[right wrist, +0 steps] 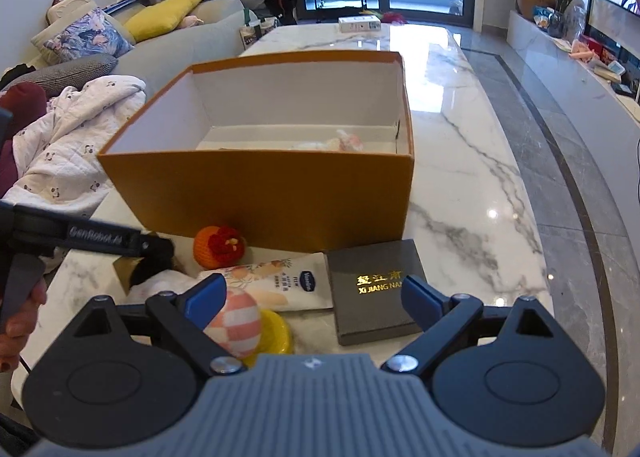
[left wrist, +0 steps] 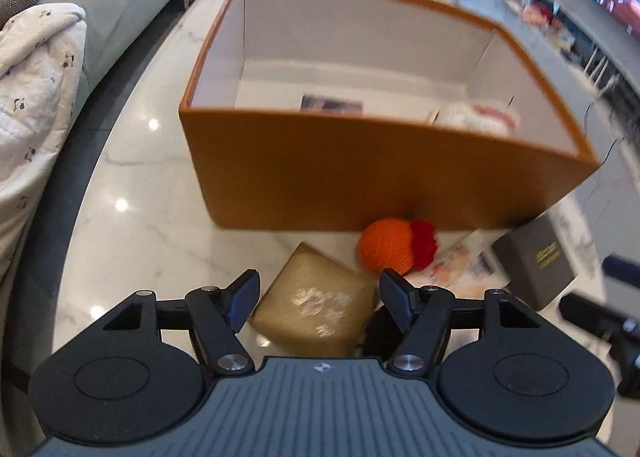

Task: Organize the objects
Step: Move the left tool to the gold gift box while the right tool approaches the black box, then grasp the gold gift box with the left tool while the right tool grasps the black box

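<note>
Tongs (left wrist: 316, 299) down-tilted, agape over gold box (left wrist: 316, 313)

One orange box (right wrist: 264, 193), perhaps six items (blurred)

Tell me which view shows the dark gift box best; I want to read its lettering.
The right wrist view: the dark gift box lies nearly whole, gold lettering readable. The left wrist view catches it small and blurred at the edge.
</note>
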Demonstrator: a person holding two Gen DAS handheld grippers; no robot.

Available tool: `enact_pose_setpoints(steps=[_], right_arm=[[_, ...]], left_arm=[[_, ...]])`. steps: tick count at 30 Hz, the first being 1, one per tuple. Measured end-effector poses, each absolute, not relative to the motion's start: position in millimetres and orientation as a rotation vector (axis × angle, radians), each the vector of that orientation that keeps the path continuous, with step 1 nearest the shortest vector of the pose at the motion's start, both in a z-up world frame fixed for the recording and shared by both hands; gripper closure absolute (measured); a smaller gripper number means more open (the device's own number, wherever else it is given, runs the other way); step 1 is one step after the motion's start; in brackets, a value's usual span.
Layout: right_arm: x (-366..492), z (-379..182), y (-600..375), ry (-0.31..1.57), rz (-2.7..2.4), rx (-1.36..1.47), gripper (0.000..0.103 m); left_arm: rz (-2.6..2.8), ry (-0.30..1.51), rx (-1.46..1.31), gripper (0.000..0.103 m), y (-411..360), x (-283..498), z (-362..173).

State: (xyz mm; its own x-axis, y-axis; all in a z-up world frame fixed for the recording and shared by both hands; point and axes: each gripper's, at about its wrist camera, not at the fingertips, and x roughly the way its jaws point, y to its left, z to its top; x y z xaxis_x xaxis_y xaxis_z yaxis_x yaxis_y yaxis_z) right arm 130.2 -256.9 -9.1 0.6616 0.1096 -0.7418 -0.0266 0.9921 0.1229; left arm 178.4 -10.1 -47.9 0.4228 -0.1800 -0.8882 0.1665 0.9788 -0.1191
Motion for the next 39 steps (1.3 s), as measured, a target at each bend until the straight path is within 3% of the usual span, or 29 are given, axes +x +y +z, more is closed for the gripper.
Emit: enact_pose_setpoints(steps=[3, 11, 18, 28, 33, 39], right_arm=[[135, -16, -262, 0.866, 0.074, 0.113, 0.009], [132, -25, -272, 0.883, 0.064, 0.110, 0.009], [131, -26, -278, 0.877, 0.059, 0.142, 0.009], [138, -31, -280, 0.889, 0.053, 0.132, 0.008], [142, -33, -278, 0.895, 0.055, 0.119, 0.008], [148, -42, -276, 0.903, 0.040, 0.110, 0.007]], left_arm=[[-0.227, 1.127, -0.052, 0.017, 0, 180, -50], [-0.109, 1.078, 0.097, 0.016, 6, 176, -38], [-0.255, 1.110, -0.133, 0.016, 9, 185, -39], [-0.219, 1.223, -0.002, 0.014, -4, 197, -63], [-0.127, 1.195, 0.125, 0.014, 0, 194, -59], [-0.150, 1.223, 0.049, 0.014, 13, 187, -61]])
